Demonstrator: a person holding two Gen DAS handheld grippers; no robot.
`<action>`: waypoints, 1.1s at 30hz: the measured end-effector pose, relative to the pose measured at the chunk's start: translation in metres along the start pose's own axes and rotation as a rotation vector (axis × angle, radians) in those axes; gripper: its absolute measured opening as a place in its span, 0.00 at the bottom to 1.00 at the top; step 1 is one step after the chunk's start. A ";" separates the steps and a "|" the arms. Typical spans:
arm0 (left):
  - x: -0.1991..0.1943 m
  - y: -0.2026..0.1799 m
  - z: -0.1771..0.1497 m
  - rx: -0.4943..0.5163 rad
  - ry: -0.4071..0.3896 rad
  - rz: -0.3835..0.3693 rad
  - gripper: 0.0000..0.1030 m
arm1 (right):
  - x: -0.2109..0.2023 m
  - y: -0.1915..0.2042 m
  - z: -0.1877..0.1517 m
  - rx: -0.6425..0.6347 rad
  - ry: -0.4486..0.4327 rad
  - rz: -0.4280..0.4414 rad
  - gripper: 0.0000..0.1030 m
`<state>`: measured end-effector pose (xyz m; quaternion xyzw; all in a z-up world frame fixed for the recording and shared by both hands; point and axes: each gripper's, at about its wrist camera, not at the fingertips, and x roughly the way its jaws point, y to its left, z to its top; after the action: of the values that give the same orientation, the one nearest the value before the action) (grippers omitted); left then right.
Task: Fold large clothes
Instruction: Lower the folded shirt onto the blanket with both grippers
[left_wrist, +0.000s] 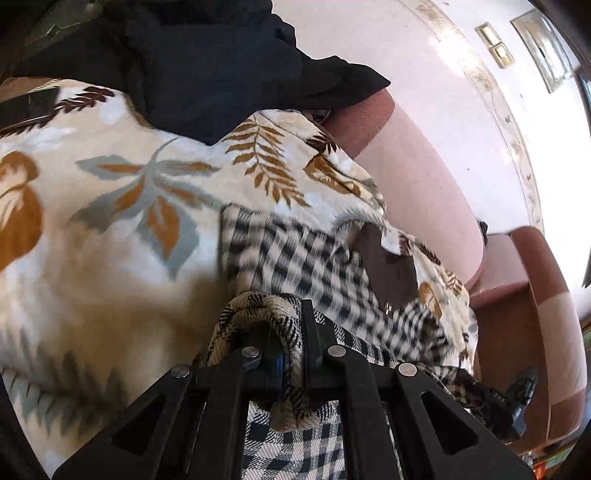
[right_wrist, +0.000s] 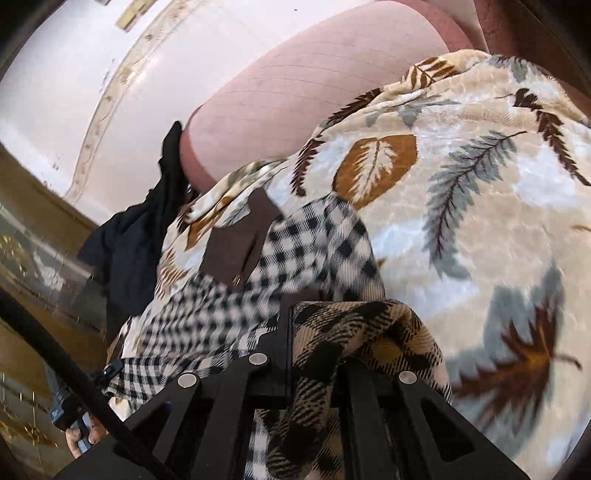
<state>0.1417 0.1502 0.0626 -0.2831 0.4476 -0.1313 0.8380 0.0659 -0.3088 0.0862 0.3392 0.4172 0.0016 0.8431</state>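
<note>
1. Left gripper (left_wrist: 295, 332) — closed on a bunched edge of the checked garment (left_wrist: 295, 254), which trails ahead over the leaf-print blanket (left_wrist: 110, 192).
2. Right gripper (right_wrist: 314, 332) — apparently clamped on another bunch; its fingertips are hidden by cloth.
3. Risk — rolled, uneven bunches may slip free under tension, skewing the fold.

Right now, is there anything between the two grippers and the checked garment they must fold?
No. The left gripper and right gripper are both shut on the checked garment, its bunched edge between the jaws. It lies on the leaf-print blanket.
</note>
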 end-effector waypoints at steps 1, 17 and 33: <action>0.003 -0.001 0.004 0.002 -0.003 0.000 0.06 | 0.004 -0.002 0.004 0.006 0.000 0.000 0.05; 0.051 -0.006 0.037 -0.023 -0.016 -0.054 0.18 | 0.059 -0.026 0.039 0.088 0.032 0.018 0.10; 0.031 0.017 0.046 -0.200 -0.137 -0.168 0.62 | 0.051 -0.026 0.048 0.086 -0.088 -0.036 0.61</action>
<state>0.1966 0.1655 0.0512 -0.4101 0.3750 -0.1359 0.8202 0.1259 -0.3414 0.0554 0.3674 0.3854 -0.0463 0.8452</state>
